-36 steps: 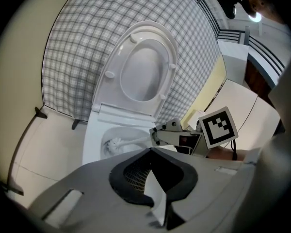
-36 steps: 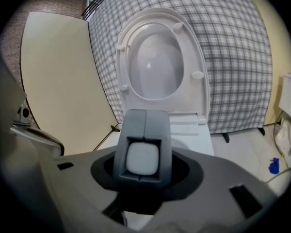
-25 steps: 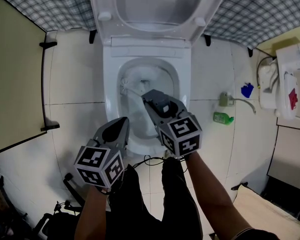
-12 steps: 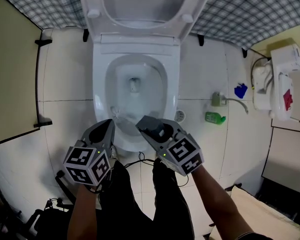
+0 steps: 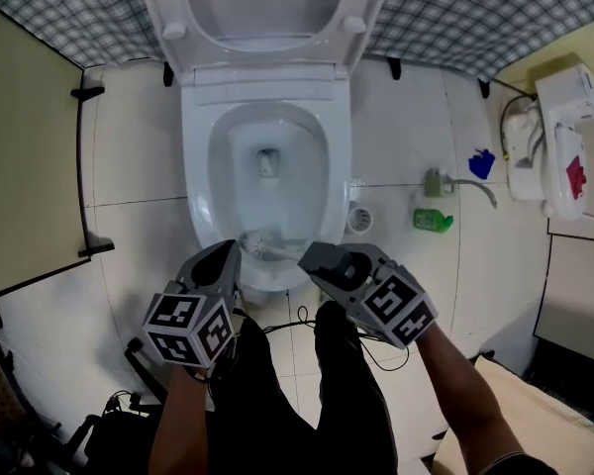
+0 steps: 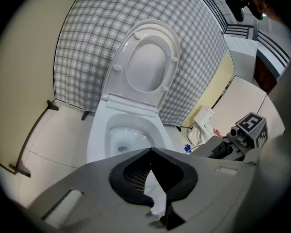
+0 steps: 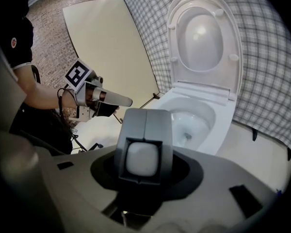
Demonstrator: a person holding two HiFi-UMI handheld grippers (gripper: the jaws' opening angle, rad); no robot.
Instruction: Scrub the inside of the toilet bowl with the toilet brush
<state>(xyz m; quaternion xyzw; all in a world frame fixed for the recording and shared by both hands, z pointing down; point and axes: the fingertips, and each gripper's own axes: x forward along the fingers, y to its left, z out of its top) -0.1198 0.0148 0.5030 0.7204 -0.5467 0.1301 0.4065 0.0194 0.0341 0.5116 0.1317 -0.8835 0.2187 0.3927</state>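
Okay, we see the right gripper clamped on the toilet brush handle, with the bristle head low inside the front of the toilet bowl. Left gripper hovers just beside the bowl's front rim, jaw tips together, nothing between them. Lid stands upright.
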